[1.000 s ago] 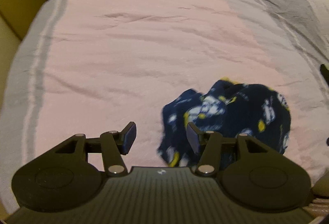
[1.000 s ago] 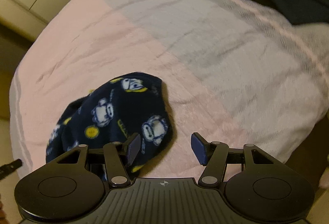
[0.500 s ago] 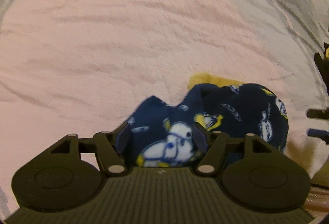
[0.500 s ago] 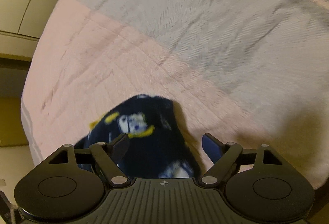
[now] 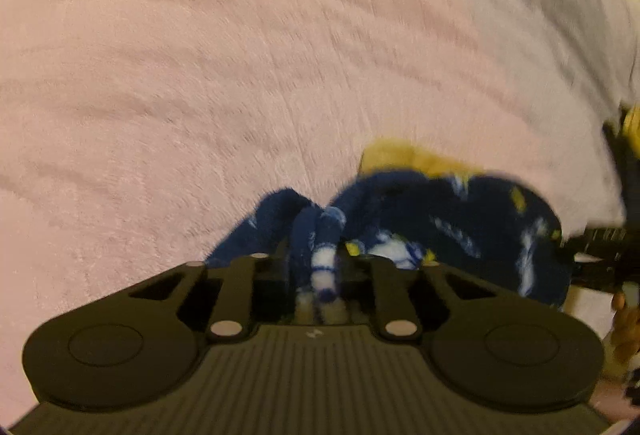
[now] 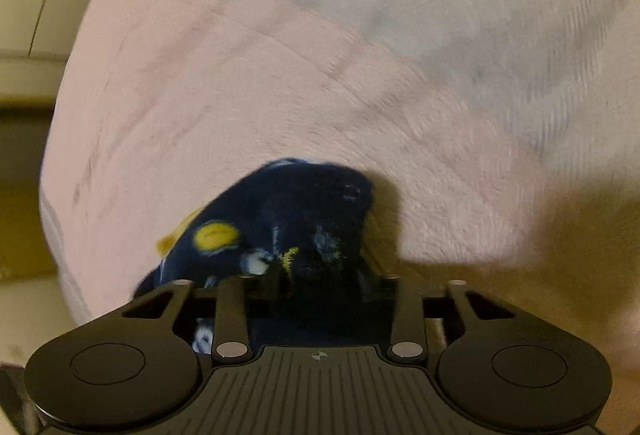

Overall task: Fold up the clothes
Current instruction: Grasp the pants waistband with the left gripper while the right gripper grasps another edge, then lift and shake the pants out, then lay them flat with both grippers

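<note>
Fleece garment (image 5: 460, 227), navy with cartoon print, lies bunched on the pink bed cover (image 5: 200, 75); left gripper (image 5: 320, 263) and right gripper (image 6: 320, 275) each have jaws closed on a fold, likely to lift and spread it flat

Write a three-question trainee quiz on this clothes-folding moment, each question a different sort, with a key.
1. True or false: the left gripper has its jaws closed on a bunched fold of the navy printed garment.
2. Multiple choice: the garment lies on which part of the bedspread? A) the pink part B) the grey part C) off the bed
3. Fill in: the right gripper has its jaws shut on the ____.

Key: 1 true; 2 A; 3 navy printed garment
</note>
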Tool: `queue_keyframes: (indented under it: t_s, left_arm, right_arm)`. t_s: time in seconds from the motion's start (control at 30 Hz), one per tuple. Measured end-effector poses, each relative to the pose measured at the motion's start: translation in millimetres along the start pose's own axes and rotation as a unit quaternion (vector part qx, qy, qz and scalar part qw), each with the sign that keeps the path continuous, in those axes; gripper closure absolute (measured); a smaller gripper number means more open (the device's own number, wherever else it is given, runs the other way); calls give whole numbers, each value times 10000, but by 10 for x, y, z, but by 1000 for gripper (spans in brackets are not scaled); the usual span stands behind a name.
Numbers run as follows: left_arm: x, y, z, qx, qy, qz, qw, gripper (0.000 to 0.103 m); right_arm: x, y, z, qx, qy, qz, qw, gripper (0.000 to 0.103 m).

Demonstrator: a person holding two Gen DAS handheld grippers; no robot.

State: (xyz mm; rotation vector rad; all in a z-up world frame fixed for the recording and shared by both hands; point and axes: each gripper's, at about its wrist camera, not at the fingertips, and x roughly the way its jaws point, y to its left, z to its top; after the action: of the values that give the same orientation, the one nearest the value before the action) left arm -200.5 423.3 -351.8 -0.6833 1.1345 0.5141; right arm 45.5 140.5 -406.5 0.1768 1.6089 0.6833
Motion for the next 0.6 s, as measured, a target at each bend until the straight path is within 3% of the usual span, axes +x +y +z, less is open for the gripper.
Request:
queue_keyframes:
  t_s: [0.13,0.2,0.27,0.33,0.47,0.53,0.6]
  left_arm:
    - [-604,345,112,-439,-757,-84,9961,92]
    - [-1031,497,235,-575,-1298,-60,9899,92]
    - [-1528,567,333,-625,-1953,-103,9787,93]
    - [-2048,567,368,-580,-2664,-106,9621,93]
    - [-3054,476,179,-492,-4033,-169,9136,92]
    - [-3335,425,-27,-500,-4434,-211,8947,90]
    - [-3396,406,-318,-616,-4463,-134,8927,87]
  right_arm:
    - [-618,481,138,-595,-810,396,9942,89]
    - [-1047,845,242,-998,-1458,793,9811,89]
    - [-1493,1215,308,-1425,-2133,1179,9593,89]
    - [-1919,1522,319,-1759,-2704,1612,9327,89]
    - [-2709,1930,146,-2357,-3652,2494,8654,89]
    - [-3007,1974,-21,-2619,-3990,2781,8336,89]
    - [-3201,1922,-199,-2793,-4164,2819,8180,89]
